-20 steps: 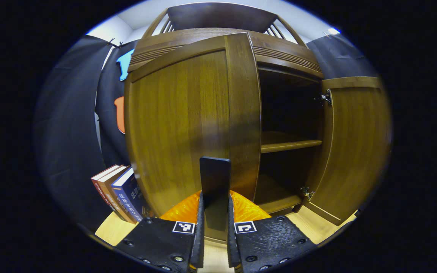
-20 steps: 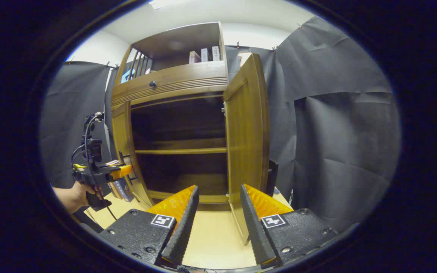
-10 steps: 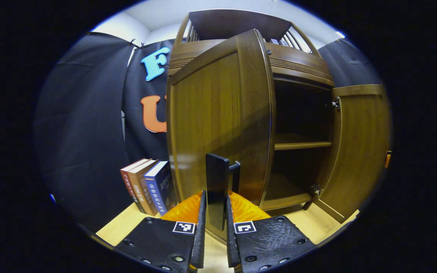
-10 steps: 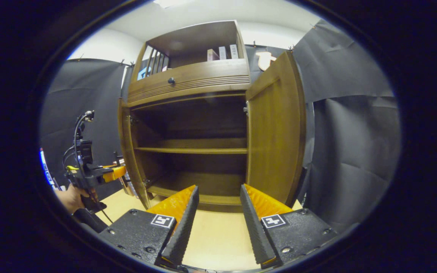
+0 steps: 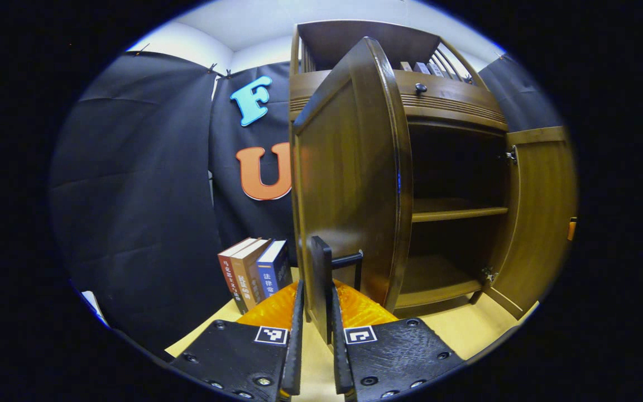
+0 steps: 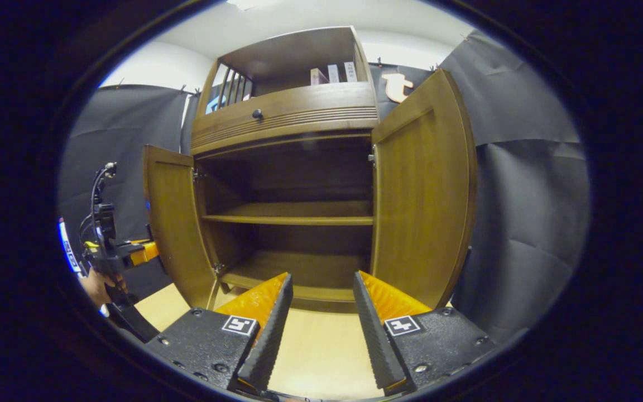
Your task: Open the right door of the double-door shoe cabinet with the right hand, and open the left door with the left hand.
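The brown wooden shoe cabinet (image 6: 288,117) stands with both doors swung out. In the left gripper view my left gripper (image 5: 316,298) is shut on the black bar handle (image 5: 320,268) of the left door (image 5: 349,167), which I see nearly edge-on. The right door (image 5: 539,212) stands open at the far right. In the right gripper view my right gripper (image 6: 318,287) is open and holds nothing, in front of the bare shelves (image 6: 293,215). The right door (image 6: 422,190) is to its right, the left door (image 6: 173,223) to its left, where a hand (image 6: 95,285) holds the left gripper (image 6: 145,254).
Three books (image 5: 254,271) stand upright on the light wooden floor (image 6: 316,352) left of the cabinet. A drawer with a small knob (image 6: 256,114) sits above the doors, and boxes (image 6: 332,73) stand on the top shelf. Black cloth walls hang on both sides.
The left door has swung further out with my left gripper still on its handle. The right gripper stays open and has shifted, with the right door now wide open beside it.
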The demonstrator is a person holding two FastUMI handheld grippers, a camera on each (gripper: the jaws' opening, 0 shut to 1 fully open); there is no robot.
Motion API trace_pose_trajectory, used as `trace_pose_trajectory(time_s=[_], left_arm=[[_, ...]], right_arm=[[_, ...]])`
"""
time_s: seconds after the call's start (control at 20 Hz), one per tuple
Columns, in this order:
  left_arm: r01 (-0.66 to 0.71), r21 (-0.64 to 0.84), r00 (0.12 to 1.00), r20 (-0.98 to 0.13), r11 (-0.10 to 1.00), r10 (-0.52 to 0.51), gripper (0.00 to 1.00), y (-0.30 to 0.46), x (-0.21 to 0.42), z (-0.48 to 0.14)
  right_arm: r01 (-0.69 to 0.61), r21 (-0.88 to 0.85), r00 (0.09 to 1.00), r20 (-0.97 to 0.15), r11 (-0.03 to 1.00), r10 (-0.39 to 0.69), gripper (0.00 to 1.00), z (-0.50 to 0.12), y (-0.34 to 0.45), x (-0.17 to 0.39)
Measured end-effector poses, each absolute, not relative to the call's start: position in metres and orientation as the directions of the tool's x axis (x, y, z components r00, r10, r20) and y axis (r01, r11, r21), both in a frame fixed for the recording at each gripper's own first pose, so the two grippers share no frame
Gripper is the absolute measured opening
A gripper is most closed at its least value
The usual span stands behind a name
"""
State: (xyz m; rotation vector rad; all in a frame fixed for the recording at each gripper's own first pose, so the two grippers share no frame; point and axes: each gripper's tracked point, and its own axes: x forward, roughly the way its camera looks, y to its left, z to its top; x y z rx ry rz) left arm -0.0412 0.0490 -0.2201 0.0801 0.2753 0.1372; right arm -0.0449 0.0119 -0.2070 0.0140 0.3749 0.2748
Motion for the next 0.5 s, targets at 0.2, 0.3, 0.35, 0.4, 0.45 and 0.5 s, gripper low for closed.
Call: trace_pose_trajectory(time_s=[0.2, 0.3, 0.35, 0.4, 0.45, 0.5], left_arm=[[-0.160, 0.071, 0.951, -0.256, 0.985, 0.173, 0.21, 0.080, -0.045, -0.216], [-0.144, 0.056, 0.954, -0.258, 0.988, 0.153, 0.17, 0.084, -0.047, -0.215], [-0.127, 0.059, 0.956, -0.259, 0.990, 0.138, 0.17, 0.084, -0.046, -0.215], [-0.111, 0.062, 0.957, -0.263, 0.992, 0.124, 0.17, 0.086, -0.046, -0.215], [-0.103, 0.059, 0.957, -0.265, 0.993, 0.115, 0.16, 0.089, -0.046, -0.215], [-0.100, 0.052, 0.958, -0.265, 0.994, 0.111, 0.16, 0.092, -0.047, -0.214]], right_arm=[[-0.263, 0.067, 0.891, -0.365, 0.962, 0.269, 0.70, -0.209, 0.024, -0.039], [-0.271, 0.062, 0.889, -0.365, 0.961, 0.275, 0.70, -0.209, 0.033, -0.036], [-0.275, 0.059, 0.889, -0.366, 0.960, 0.277, 0.70, -0.210, 0.037, -0.034], [-0.281, 0.058, 0.887, -0.366, 0.958, 0.283, 0.70, -0.210, 0.042, -0.033], [-0.285, 0.056, 0.885, -0.368, 0.957, 0.285, 0.70, -0.212, 0.046, -0.032], [-0.288, 0.054, 0.884, -0.369, 0.956, 0.287, 0.70, -0.213, 0.049, -0.031]])
